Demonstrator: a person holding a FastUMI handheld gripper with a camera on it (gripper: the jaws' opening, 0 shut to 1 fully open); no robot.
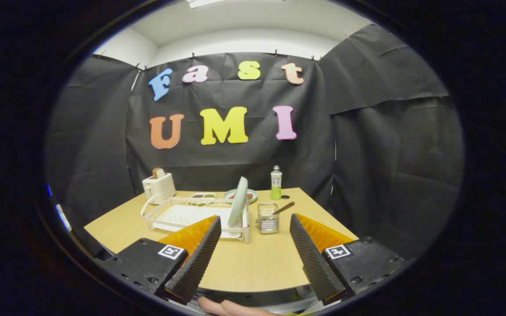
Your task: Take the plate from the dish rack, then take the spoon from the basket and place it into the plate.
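Your gripper hangs wide open over the near edge of the table, with nothing between its fingers. The plate is ahead of you and beyond the fingertips, standing on edge in the right end of the rack. It sits slightly toward your left finger rather than centred in the gap.

That is the relation your next move turns on: the plate shows you its thin rim, leaning a little, so its long axis runs up and down (not flat across the rack). The fingers open side to side, which should suit closing on the rim from either face, once you line the gap up with it.

The basket stands just right of the rack, well apart from the fingers. The spoon sticks out of it, its handle slanting up to the right. Leave that for after the plate is down.
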